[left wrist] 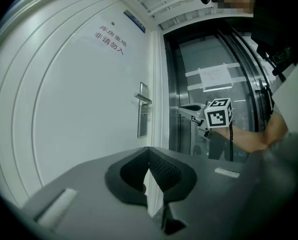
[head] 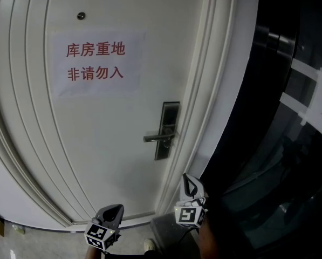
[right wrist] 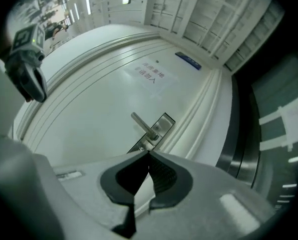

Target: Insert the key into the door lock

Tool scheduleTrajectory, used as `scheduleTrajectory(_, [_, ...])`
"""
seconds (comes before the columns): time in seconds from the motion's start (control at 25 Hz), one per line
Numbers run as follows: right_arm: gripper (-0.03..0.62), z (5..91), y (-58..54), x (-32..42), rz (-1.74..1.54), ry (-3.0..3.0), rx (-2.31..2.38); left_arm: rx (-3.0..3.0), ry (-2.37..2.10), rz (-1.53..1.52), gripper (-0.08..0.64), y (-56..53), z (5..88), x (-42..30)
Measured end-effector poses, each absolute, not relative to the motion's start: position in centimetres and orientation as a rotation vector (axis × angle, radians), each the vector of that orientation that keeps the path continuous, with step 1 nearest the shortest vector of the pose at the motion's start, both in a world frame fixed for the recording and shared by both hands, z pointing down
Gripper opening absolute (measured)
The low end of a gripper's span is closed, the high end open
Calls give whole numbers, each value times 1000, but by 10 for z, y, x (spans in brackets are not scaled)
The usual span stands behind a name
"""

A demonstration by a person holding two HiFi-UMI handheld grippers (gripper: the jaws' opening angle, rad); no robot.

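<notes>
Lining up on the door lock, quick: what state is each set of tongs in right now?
Left tongs: closed, nothing seen between them.
Right tongs: closed, nothing seen between them.

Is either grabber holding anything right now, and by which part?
Nothing seems held: the left gripper and the right gripper both have their jaws closed together, with nothing visible between them.
</notes>
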State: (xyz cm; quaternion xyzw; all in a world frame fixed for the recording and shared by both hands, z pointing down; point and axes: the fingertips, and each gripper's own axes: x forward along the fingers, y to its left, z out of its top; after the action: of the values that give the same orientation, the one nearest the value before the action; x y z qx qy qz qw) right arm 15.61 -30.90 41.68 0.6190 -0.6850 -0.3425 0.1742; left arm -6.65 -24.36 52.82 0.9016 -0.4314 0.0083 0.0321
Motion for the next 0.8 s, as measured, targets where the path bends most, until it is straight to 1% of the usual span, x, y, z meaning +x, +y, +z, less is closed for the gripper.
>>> scheduleTrajectory(0.48, [2, 461, -253, 160, -394, -2337, 1964, 2825, -1305, -12, 2, -226, 512, -65])
scheduleTrajectory(0.8, [2, 497, -226, 145, -235, -2392, 1916, 2845, -1293, -20, 2, -216, 508, -63])
